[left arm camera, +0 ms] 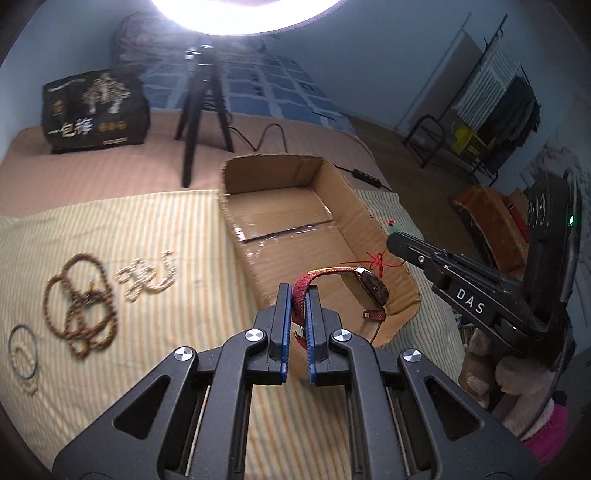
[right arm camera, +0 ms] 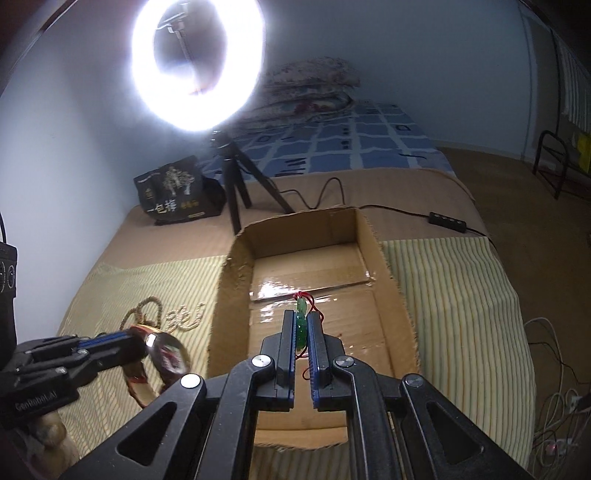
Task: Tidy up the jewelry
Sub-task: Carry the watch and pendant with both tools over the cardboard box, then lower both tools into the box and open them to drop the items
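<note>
Left claw (left arm camera: 299,295) is clamped on the floppy red woven strap of the wristwatch (left arm camera: 373,291) at the open cardboard box's (left arm camera: 343,206) 6 o'clock rim, while right claw (right arm camera: 302,325) pinches a small, probably fragile green jade pendant on red cord (right arm camera: 301,314) over the box.

Ring light (left arm camera: 245,14) cut off above.

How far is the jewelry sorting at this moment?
Nothing lies in the cardboard box yet. In hand: the left gripper holds the red watch near the box, and the right gripper holds a green pendant over it. Left on the cloth: brown beads, a pearl strand and a thin bangle.
</note>
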### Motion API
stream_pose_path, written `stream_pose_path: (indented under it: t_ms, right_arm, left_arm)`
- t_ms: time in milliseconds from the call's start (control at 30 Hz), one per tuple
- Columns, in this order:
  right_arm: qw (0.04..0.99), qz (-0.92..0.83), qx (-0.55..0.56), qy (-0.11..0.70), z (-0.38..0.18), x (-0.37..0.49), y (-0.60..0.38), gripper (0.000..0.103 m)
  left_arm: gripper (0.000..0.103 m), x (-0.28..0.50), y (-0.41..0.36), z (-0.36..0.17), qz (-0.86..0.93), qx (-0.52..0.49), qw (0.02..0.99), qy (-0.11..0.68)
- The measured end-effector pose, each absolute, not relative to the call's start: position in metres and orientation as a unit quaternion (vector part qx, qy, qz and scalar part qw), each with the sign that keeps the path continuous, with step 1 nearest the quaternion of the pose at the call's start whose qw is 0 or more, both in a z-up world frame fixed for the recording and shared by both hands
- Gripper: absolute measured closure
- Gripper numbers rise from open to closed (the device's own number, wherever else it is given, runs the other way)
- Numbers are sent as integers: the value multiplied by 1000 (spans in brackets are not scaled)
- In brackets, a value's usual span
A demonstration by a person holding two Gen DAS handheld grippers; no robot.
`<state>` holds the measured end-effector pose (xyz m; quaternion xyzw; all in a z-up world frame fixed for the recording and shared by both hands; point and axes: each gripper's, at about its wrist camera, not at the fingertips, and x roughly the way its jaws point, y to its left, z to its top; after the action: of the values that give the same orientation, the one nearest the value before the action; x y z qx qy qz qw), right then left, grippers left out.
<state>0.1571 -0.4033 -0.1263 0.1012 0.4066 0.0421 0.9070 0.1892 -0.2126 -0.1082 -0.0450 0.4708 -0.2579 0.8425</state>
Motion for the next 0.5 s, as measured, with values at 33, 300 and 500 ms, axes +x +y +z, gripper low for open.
stream_pose_path:
  t_ms: [33, 300, 500]
  right_arm:
    - [906, 39, 104, 409, -128, 160, -406, 100]
    - [892, 26, 145, 428, -149, 181, -426, 100]
    - [884, 15, 150, 442, -162, 188, -432, 100]
  left_arm:
    - [98, 192, -220, -112, -259, -39, 841, 473]
    - [98, 202, -253, -142, -260, -15, 826, 499]
    - [98, 203, -266, -154, -260, -4, 821, 509]
